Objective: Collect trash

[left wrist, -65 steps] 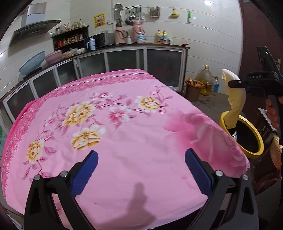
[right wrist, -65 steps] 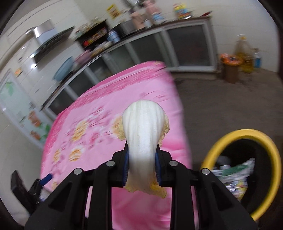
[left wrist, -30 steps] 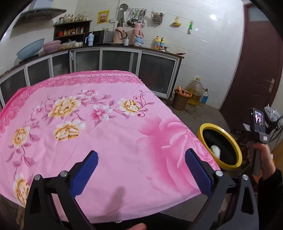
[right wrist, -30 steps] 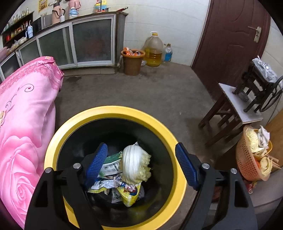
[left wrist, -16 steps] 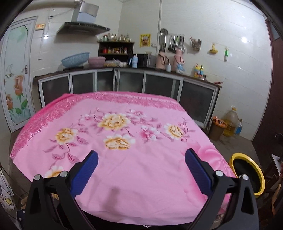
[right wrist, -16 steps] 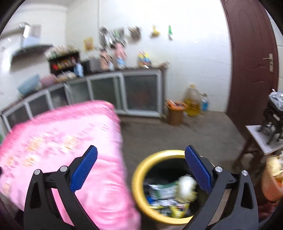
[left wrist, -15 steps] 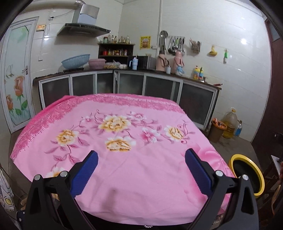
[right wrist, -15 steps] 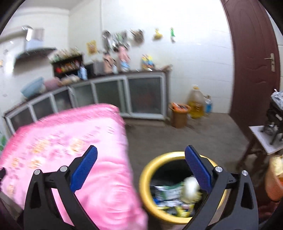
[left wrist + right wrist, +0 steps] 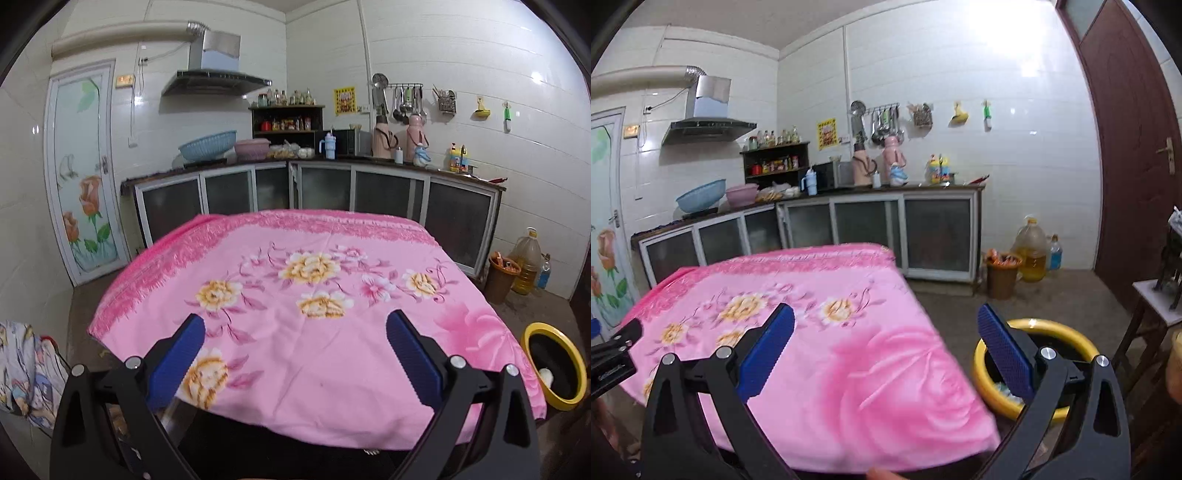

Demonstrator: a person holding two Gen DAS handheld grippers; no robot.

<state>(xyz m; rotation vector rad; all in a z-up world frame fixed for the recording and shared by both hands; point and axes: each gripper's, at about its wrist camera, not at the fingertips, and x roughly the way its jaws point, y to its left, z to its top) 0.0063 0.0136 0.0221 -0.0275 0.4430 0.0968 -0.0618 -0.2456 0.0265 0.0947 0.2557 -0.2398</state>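
Trash bin (image 9: 1038, 328) is seen at 4 o'clock of the right tongs (image 9: 886, 341), nearer than the left tongs (image 9: 295, 349). Both tongs are released and empty; no trash is seen on the counter (image 9: 332, 258).

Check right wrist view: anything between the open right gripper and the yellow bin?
Nothing. The right gripper is open and empty, and the yellow bin sits just past its right finger. Only the pink tablecloth corner lies left of that stretch.

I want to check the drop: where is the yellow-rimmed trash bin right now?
The trash bin stands on the floor at the lower right of both wrist views, beside the pink tablecloth's right edge.
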